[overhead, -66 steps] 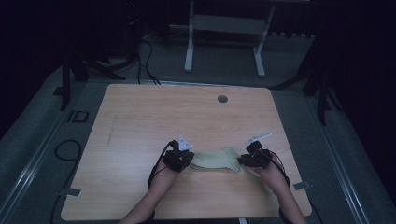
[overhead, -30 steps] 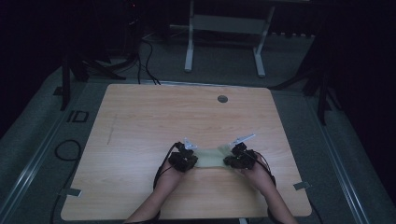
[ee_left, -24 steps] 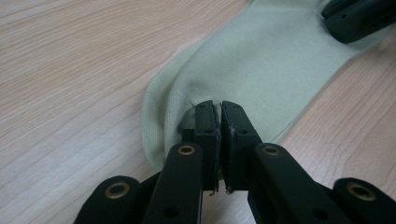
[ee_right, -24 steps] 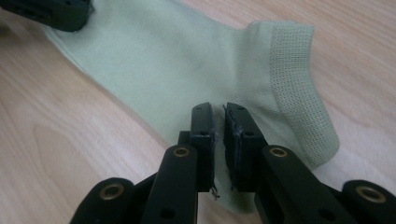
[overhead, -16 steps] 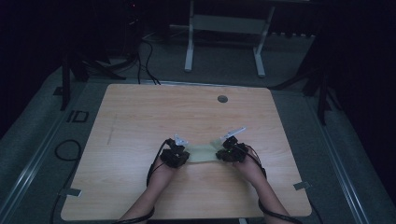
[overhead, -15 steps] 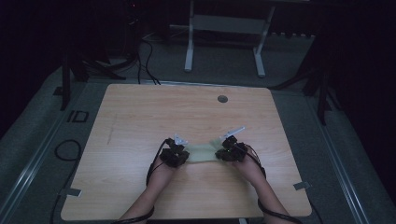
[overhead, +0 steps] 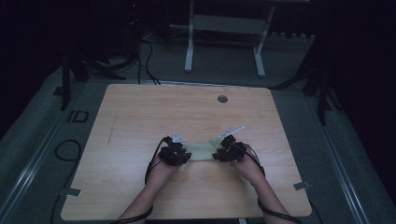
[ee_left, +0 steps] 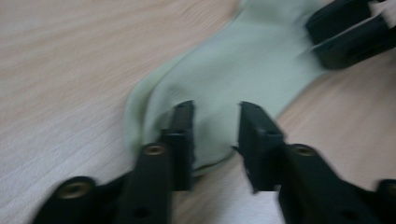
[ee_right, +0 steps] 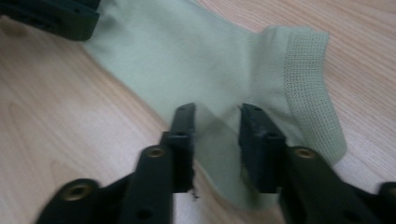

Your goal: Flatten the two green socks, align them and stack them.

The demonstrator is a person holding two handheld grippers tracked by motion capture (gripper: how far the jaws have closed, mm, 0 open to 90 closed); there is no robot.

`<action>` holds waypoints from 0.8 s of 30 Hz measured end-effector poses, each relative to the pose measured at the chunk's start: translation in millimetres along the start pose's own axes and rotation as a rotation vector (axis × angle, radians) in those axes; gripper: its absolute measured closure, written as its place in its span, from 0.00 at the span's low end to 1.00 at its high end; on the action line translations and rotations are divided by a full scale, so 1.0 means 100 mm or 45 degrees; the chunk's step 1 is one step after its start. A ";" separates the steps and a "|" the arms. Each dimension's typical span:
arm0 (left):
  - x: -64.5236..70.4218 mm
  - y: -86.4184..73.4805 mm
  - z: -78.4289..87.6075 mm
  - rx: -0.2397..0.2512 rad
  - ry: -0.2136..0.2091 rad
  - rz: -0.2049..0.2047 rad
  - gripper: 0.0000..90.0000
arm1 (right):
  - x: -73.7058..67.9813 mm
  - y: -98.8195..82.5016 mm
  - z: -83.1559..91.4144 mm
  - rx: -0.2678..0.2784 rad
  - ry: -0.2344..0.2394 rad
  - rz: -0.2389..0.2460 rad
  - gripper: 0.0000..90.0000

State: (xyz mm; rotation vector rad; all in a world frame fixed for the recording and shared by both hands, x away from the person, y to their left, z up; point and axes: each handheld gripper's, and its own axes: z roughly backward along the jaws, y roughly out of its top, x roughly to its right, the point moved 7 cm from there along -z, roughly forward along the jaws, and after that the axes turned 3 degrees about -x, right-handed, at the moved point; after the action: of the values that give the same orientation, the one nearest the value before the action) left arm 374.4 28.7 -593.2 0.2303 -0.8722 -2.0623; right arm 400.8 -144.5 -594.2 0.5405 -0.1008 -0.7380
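A pale green sock (overhead: 201, 151) lies flat on the wooden table (overhead: 140, 116), toward its near edge. My left gripper (overhead: 183, 157) is at the sock's left end and my right gripper (overhead: 218, 155) at its right end, a person's hands holding both. In the left gripper view the sock (ee_left: 243, 60) lies under my left gripper (ee_left: 215, 109), whose jaws have just been opening and stand apart over the toe end. In the right gripper view my right gripper (ee_right: 217, 112) has also just been opening, with the sock (ee_right: 187, 46) near its ribbed cuff (ee_right: 308, 79) loose between the pads.
A round cable hole (overhead: 222, 99) sits at the table's far middle. Behind the table stand white frame legs (overhead: 189, 42), and cables (overhead: 144, 56) lie on the grey floor. The table's near edge is just behind the forearms.
The right hand has moved left toward the left hand, so the stretch of sock between the two grippers is shorter. The left hand has hardly moved.
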 end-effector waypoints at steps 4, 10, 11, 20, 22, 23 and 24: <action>0.14 0.05 0.10 0.044 -0.091 -0.022 0.51 | -0.03 0.00 0.15 0.085 0.009 0.009 0.50; 0.22 0.06 0.16 0.086 -0.133 -0.013 0.29 | -0.03 0.01 0.32 0.183 0.030 -0.014 0.30; 0.22 0.06 0.15 0.087 -0.134 -0.014 0.24 | -0.04 0.00 0.34 0.183 0.055 -0.011 0.26; 0.26 -0.02 0.17 0.085 -0.095 -0.066 0.08 | -0.01 -0.13 0.39 0.265 0.024 0.010 0.16; 0.26 -0.05 0.19 0.100 -0.079 -0.075 0.02 | 0.01 -0.19 0.40 0.269 -0.004 0.026 0.16; 0.26 -0.06 0.19 0.105 -0.073 -0.068 0.02 | 0.02 -0.21 0.40 0.272 -0.012 0.034 0.16; 0.25 -0.08 0.19 0.096 -0.057 -0.065 0.02 | 0.02 -0.23 0.41 0.270 -0.019 0.033 0.16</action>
State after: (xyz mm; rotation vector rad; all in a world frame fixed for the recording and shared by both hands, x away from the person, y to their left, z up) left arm 345.7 22.2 -580.1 0.2503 -0.9815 -2.0907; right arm 377.5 -177.8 -570.3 0.7341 -0.2011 -0.7102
